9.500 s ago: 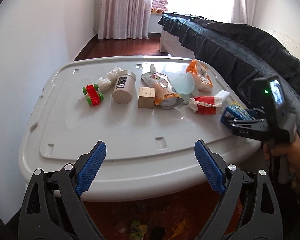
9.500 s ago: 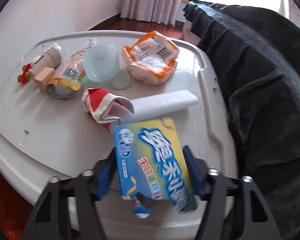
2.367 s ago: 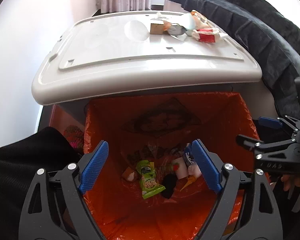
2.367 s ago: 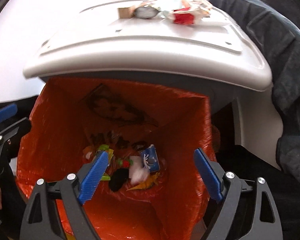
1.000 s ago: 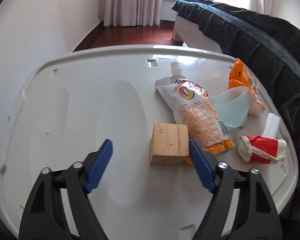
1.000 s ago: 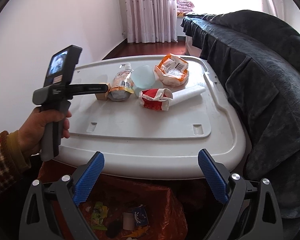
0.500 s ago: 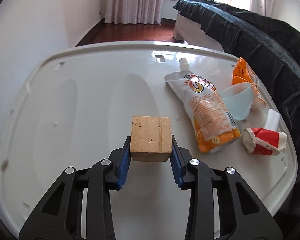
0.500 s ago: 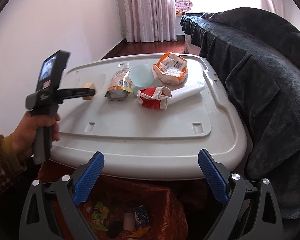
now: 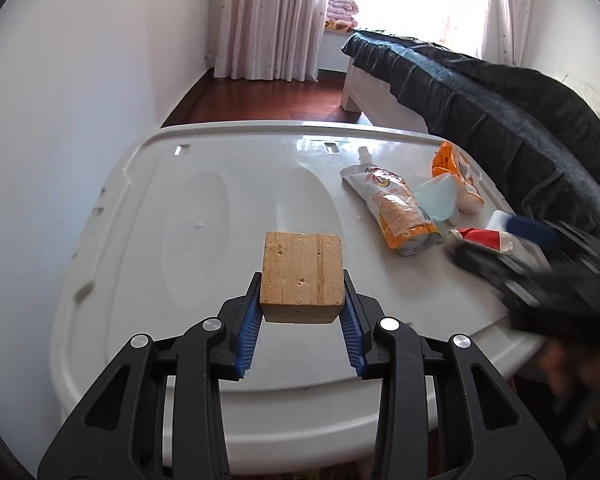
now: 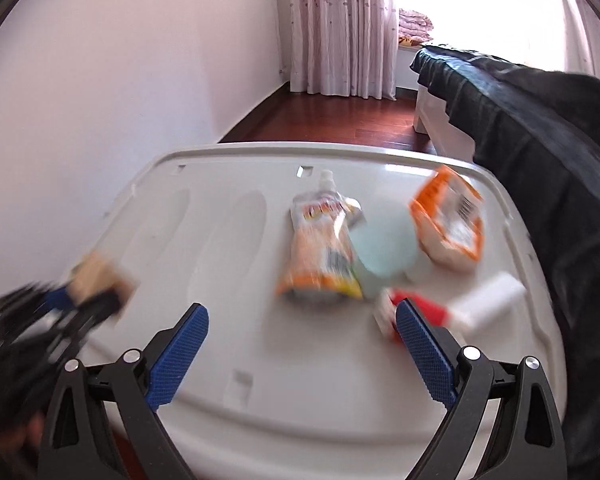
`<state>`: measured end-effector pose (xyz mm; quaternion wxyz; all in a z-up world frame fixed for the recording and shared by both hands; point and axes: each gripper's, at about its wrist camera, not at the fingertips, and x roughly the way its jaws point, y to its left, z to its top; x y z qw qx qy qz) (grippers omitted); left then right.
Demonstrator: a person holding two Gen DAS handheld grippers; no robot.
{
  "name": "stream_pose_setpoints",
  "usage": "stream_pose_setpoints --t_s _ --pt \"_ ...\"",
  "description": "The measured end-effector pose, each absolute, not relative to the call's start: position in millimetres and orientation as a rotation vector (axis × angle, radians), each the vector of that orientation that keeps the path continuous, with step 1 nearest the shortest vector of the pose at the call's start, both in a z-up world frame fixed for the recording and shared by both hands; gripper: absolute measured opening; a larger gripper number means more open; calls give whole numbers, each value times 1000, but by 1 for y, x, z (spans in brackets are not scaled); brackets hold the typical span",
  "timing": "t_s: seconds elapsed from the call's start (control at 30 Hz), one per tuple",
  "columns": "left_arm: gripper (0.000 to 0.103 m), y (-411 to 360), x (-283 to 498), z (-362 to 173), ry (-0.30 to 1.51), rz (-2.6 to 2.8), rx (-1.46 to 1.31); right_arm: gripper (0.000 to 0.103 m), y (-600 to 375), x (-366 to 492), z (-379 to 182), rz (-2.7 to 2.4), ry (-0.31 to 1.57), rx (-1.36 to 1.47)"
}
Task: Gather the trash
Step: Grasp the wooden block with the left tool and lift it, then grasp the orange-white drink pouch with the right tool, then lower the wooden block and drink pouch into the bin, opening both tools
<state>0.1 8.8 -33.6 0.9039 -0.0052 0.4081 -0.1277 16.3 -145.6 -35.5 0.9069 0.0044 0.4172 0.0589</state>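
Note:
My left gripper (image 9: pixel 302 312) is shut on a wooden block (image 9: pixel 302 274) and holds it above the white bin lid (image 9: pixel 188 220). It shows blurred at the left of the right wrist view, with the block (image 10: pixel 96 276). My right gripper (image 10: pixel 300 344) is open and empty over the lid's near edge. Ahead of it lie an orange spout pouch (image 10: pixel 320 256), a pale blue cup (image 10: pixel 384 252), an orange snack bag (image 10: pixel 448 224) and a red and white wrapper (image 10: pixel 460 312). The right gripper appears blurred in the left wrist view (image 9: pixel 512 256), by the red wrapper (image 9: pixel 484 238).
A dark blanket-covered bed (image 9: pixel 500 120) runs along the lid's right side. A white wall (image 9: pixel 60 120) is on the left. Wooden floor (image 9: pixel 260 100) and curtains (image 9: pixel 268 20) lie beyond the lid.
My left gripper has lifted the wooden block and drawn it back toward the lid's near edge. My right gripper has moved forward and up over the lid toward the red wrapper.

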Motion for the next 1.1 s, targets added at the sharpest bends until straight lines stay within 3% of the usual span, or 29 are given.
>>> stream_pose_setpoints --t_s 0.37,0.57,0.7,1.1 --pt "35 27 -2 -35 839 -268 -63 82 -119 104 -83 48 1014 -9" --pt "35 22 -3 -32 829 -297 -75 61 -122 130 -102 -13 1109 -21" --pt "35 22 -3 -34 832 -305 -79 55 -130 141 -104 11 1132 50" --pt "35 21 -13 -30 821 -312 -69 54 -112 70 -62 140 1034 7"
